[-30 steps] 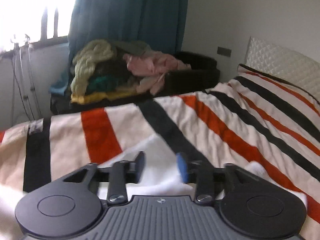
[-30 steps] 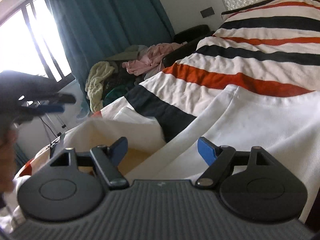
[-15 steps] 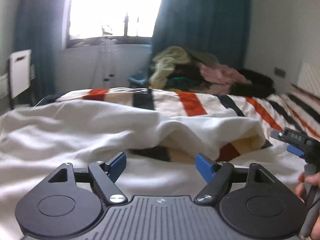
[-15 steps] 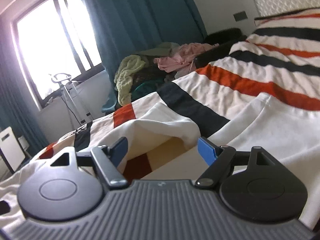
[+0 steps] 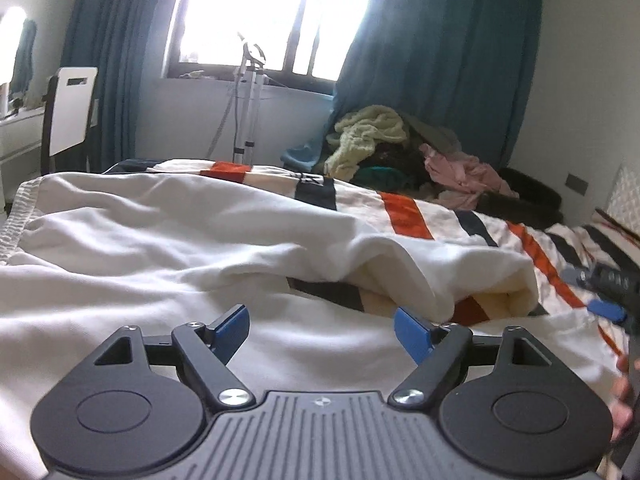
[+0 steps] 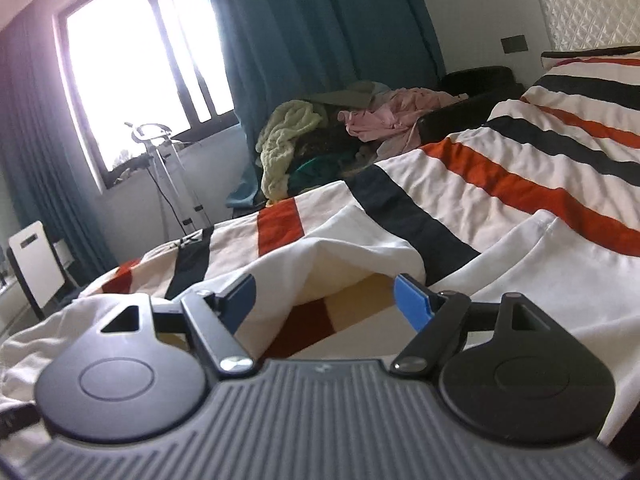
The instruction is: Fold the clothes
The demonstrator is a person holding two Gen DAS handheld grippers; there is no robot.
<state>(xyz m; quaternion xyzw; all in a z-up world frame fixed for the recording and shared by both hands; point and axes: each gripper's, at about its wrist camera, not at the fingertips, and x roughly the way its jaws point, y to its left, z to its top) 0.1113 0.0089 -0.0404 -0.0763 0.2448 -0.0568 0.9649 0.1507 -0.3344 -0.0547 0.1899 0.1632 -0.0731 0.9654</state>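
Observation:
A white garment [image 5: 168, 240] lies spread and rumpled on the striped bed; its sleeve opening [image 5: 460, 284] gapes toward me. My left gripper [image 5: 322, 328] is open and empty, low over the white cloth. My right gripper [image 6: 324, 300] is open and empty, facing the same sleeve opening [image 6: 344, 264], with more of the white garment [image 6: 560, 264] to its right. The right gripper also shows at the right edge of the left wrist view [image 5: 600, 292], held in a hand.
The bed cover [image 6: 500, 168] has cream, orange and black stripes. A pile of clothes [image 5: 400, 148] sits on a dark seat beyond the bed. Teal curtains, a window, a stand [image 5: 250, 100] and a white chair [image 5: 72, 108] stand behind.
My left gripper opened wide and swung left from the striped cover to the white garment. My right gripper dropped lower and turned toward the sleeve opening, staying open.

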